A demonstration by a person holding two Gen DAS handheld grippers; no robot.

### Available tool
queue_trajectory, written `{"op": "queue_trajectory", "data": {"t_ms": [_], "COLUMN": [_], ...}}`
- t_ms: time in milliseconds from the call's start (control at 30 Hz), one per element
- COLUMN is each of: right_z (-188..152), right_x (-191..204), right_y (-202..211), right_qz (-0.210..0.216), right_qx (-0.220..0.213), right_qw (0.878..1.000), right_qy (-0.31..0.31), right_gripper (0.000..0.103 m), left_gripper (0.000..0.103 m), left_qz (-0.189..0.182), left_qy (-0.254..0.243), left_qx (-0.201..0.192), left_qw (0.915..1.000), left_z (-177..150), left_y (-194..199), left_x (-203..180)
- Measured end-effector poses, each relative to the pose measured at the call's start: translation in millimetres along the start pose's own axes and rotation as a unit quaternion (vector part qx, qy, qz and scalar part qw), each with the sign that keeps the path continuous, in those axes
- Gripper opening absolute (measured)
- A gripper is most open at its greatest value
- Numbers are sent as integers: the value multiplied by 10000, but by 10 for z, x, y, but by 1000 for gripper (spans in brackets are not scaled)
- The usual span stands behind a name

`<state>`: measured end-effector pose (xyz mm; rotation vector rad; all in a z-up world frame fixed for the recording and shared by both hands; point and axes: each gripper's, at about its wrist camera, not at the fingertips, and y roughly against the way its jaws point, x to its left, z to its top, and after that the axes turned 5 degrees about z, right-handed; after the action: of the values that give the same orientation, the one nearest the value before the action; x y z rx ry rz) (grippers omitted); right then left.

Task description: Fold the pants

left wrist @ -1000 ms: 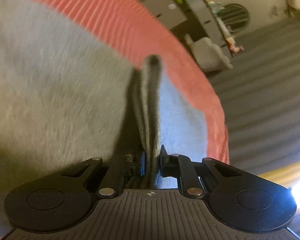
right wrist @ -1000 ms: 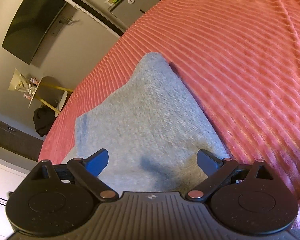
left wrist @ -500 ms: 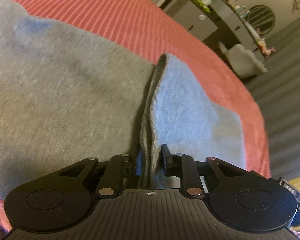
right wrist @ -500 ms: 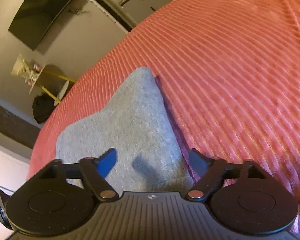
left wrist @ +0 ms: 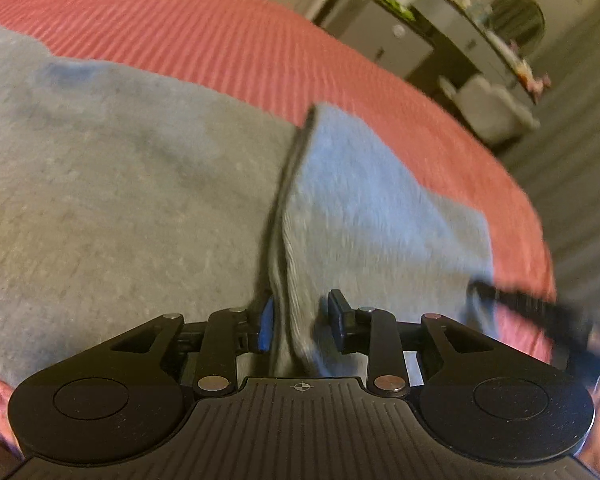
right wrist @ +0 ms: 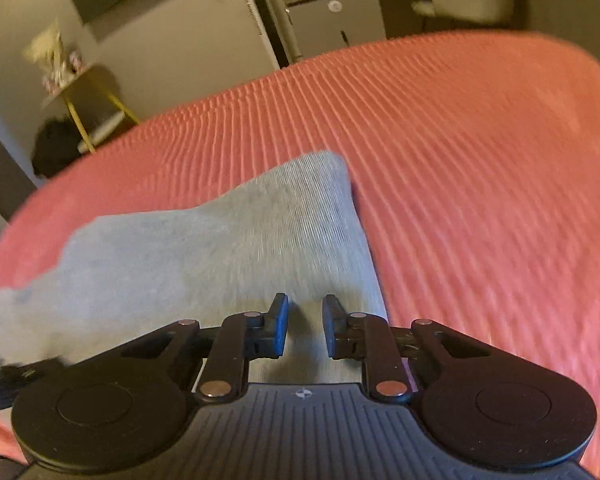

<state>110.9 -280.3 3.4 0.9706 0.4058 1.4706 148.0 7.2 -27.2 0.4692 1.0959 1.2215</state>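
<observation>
Both grippers changed: left gripper (left wrist: 300, 320) jaws loosen around the pants (left wrist: 140, 200) fold; right gripper (right wrist: 305, 326) narrows, empty, near the bed (right wrist: 480, 200) edge—I'm releasing.

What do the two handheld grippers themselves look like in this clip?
Both the left gripper and the right gripper are matte black: a ribbed centre plate with a small crosshair mark, round discs at each side, silver rivets on the linkage bars. On each, one finger pad is blue, the other black.

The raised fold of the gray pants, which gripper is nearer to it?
Left. The left gripper has the raised fold between its jaws; the right gripper hovers over a flat part of the pants.
</observation>
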Motion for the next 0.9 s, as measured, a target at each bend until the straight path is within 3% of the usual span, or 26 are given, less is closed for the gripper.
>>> {"op": "queue_trajectory", "data": {"t_ms": [100,233,333,500,600,700,800,900], "right_z": [203,492,533,205,-53,-274,-243,-248], "right_x": [56,58,33,115,98,41,-70,-119], "right_y": [-150,-262,-332,-103,94,304,390,381], "right_qz": [-281,-666,-574,-497,-246,-20,300,316], "right_qx": [-121,-552,-392,83,725,669,462,486], "right_qw": [9989,9954,9972,9976,9969,9977,9975,9964], "right_qy": [353,415,284,471,206,105,-437,-626], "right_gripper": [18,19,23,26,27,32,51,52], "left_gripper": [35,38,38,38,40,41,41,41], "left_qz": [129,36,-65,-288,-401,-428,-320,-186], "left_qy": [-119,-125,10,340,492,557,519,444], "left_qx": [68,63,34,111,247,367,376,330], "left_qw": [9998,9999,10000,9989,9977,9969,9974,9983], "left_z": [-21,-20,-18,12,28,25,10,-7], "left_y": [-80,-105,-101,-103,-108,-100,-84,-55], "left_x": [-8,17,71,194,251,260,242,170]}}
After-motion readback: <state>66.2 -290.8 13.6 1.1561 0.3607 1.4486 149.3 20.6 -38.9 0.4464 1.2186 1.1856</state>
